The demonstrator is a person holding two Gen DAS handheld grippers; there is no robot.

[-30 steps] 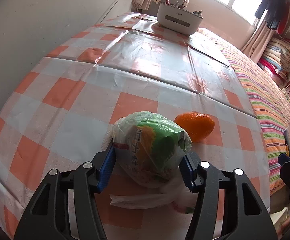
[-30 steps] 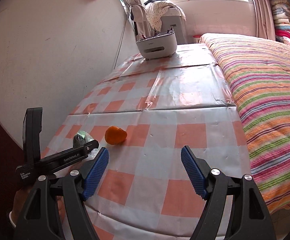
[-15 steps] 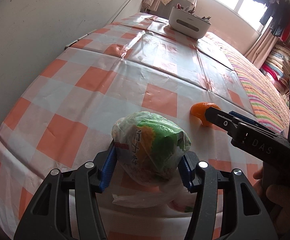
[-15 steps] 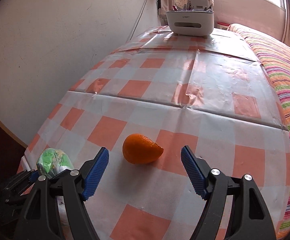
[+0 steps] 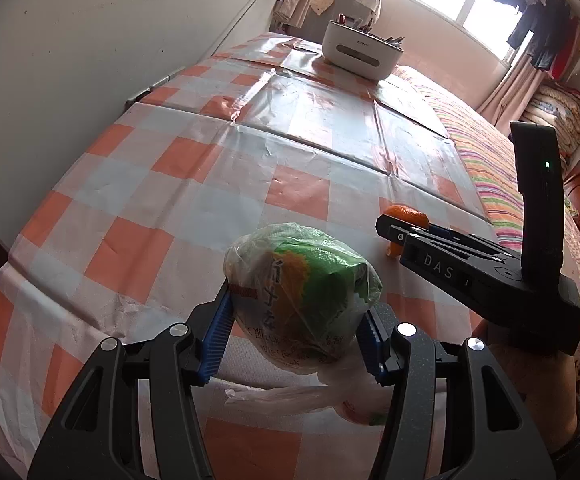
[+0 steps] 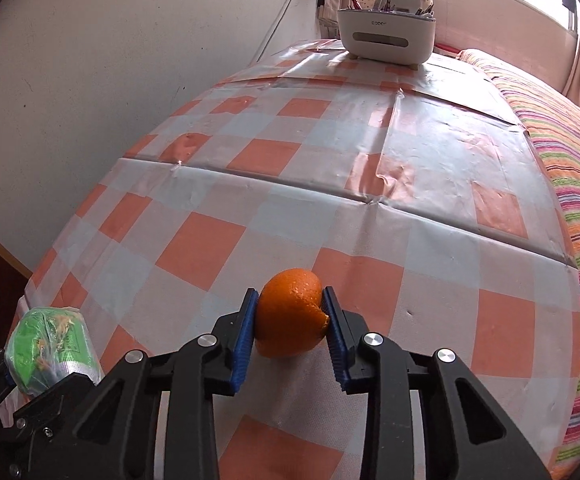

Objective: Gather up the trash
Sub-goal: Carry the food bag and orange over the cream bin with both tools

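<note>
Left claw (image 5: 296, 338) clenched on plastic bag (image 5: 302, 300), near worktop (image 6: 370, 184) edge. Right claw (image 6: 290, 332) clamped on orange peel (image 6: 290, 314), near-right. Both pieces gripped; disposal left, no bin visible.

Bagged wrapper (image 5: 302, 300) sits betw. the fingers of the left claw (image 5: 296, 338), over the near table edge; bag's loose tail hangs below the claw. Right claw (image 6: 290, 330) is off to the left claw's right and a bit ahead, w/ the orange peel (image 6: 290, 312) betw. its pads, touching both. Table (image 6: 370, 184) stretches ahead of both claws. Organizer box (image 6: 386, 36) stands at the far end, well apart. Bed (image 6: 578, 184) runs along the right claw's right; wall to the left.
</note>
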